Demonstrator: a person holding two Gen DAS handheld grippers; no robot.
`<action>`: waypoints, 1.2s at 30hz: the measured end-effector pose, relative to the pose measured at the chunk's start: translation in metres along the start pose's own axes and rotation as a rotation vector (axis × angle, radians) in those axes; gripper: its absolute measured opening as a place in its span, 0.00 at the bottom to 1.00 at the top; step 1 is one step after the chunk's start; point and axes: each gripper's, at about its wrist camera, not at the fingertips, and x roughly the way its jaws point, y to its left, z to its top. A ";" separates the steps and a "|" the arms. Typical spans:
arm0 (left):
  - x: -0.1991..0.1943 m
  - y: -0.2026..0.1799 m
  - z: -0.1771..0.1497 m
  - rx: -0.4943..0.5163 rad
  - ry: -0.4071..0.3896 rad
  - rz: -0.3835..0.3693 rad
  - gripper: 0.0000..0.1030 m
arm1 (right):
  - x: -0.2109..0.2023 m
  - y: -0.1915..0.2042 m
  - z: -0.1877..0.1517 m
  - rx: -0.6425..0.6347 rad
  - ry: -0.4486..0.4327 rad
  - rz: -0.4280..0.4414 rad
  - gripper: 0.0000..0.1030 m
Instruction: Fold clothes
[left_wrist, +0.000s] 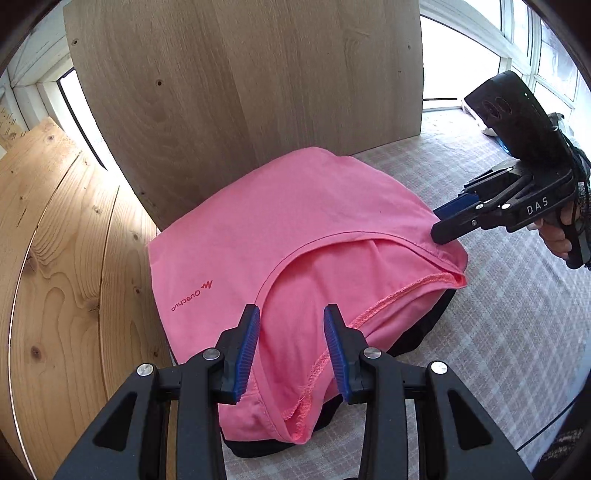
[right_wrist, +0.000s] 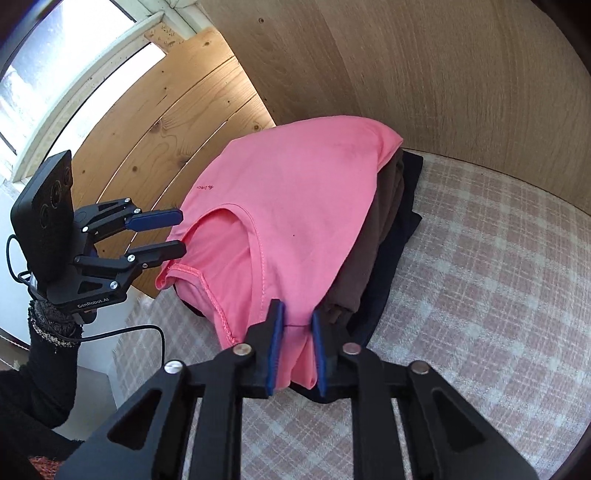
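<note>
A pink shirt (left_wrist: 295, 221) (right_wrist: 295, 184) with a small chest logo lies folded on top of a stack, over a brown garment (right_wrist: 373, 251) and a dark garment (right_wrist: 395, 229) (left_wrist: 424, 325). My left gripper (left_wrist: 293, 321) (right_wrist: 181, 233) is open at the neckline end, its blue pads either side of the pink fabric without pinching it. At the shirt's other near corner, my right gripper (right_wrist: 297, 325) (left_wrist: 437, 225) is shut on a bunched fold of pink fabric.
The stack rests on a pink-and-white plaid cover (left_wrist: 498, 314) (right_wrist: 480, 277). A tall oak-coloured board (left_wrist: 240, 74) (right_wrist: 406, 74) stands right behind it, and pine planks (left_wrist: 55, 258) (right_wrist: 166, 129) border its left. Bright windows (left_wrist: 461, 66) lie beyond. A black cable (right_wrist: 147, 328) trails from the left gripper.
</note>
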 end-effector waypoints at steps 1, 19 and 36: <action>0.004 0.000 0.000 0.001 0.010 -0.005 0.33 | 0.000 0.004 0.001 -0.022 0.006 -0.012 0.05; -0.005 0.020 -0.015 -0.061 0.045 -0.007 0.33 | -0.035 0.037 0.000 -0.142 -0.108 -0.193 0.16; 0.004 0.051 -0.051 -0.150 0.092 0.072 0.34 | 0.018 0.069 0.023 -0.271 -0.020 -0.151 0.16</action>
